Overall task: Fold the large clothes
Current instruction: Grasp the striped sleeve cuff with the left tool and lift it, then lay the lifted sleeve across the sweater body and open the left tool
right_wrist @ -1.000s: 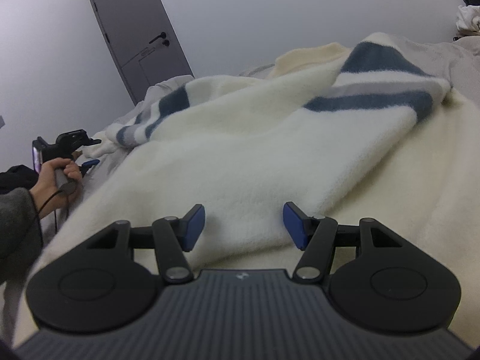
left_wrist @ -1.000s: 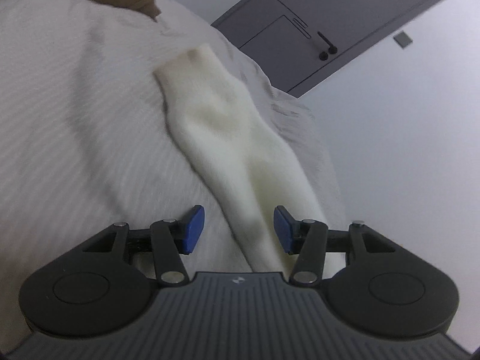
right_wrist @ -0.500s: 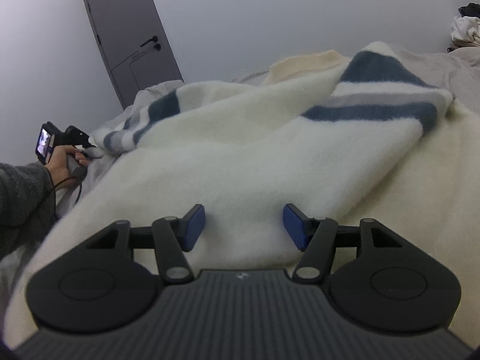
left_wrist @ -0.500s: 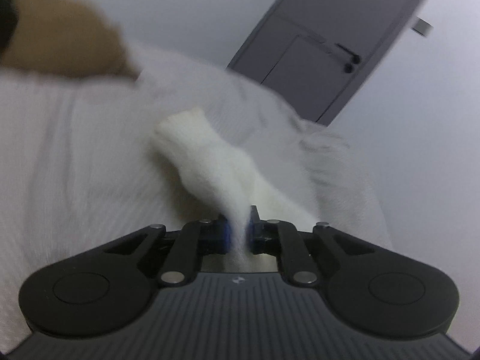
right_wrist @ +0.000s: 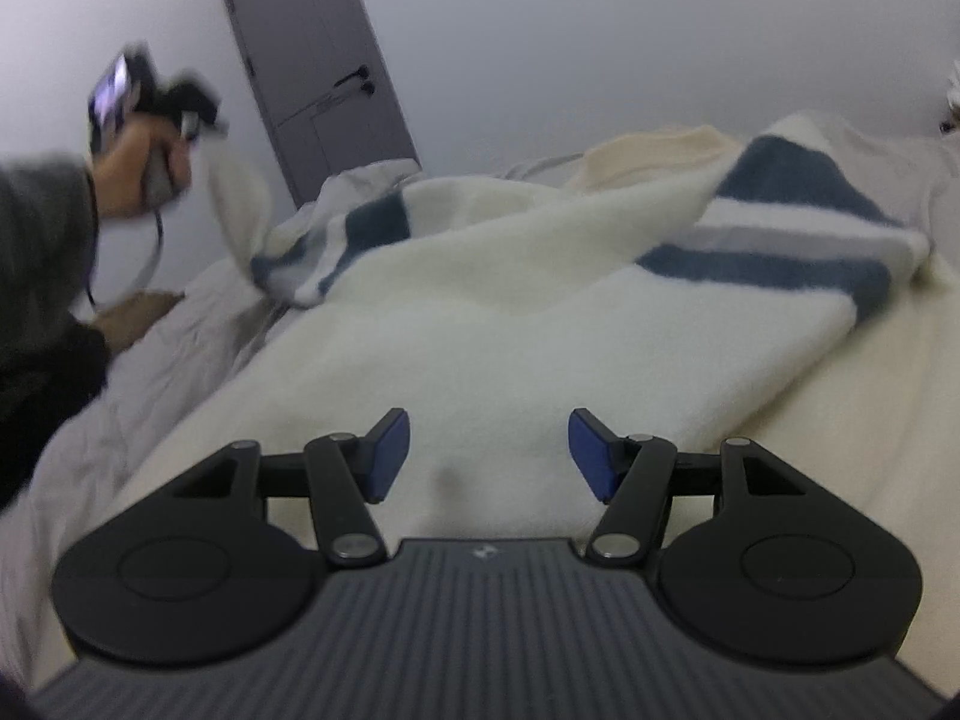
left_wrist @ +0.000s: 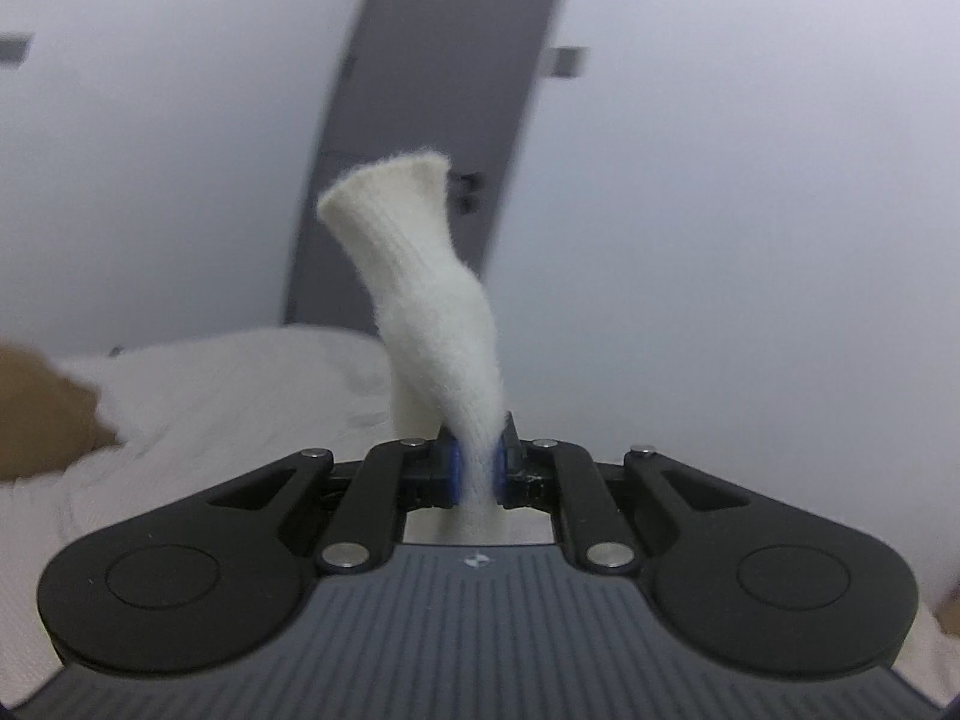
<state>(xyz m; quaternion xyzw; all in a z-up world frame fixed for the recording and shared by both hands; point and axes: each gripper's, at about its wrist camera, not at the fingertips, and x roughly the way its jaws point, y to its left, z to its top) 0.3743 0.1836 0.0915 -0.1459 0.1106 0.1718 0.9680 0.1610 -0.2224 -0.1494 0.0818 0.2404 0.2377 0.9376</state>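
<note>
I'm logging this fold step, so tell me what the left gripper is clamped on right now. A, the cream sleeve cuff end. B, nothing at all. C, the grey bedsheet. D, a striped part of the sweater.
A: the left gripper has its blue pads pressed onto the cream sleeve, whose cuff sticks up in front of the door.

Brown object (left_wrist: 42,414) blurred and cut off at left edge, person's hand (right_wrist: 141,165) motion-blurred

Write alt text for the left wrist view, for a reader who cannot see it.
The left tool is shut on a cream knit sleeve, whose cuff end stands up in front of the camera. Behind it are a grey door and a pale wall, with a white bed lower left.
</note>
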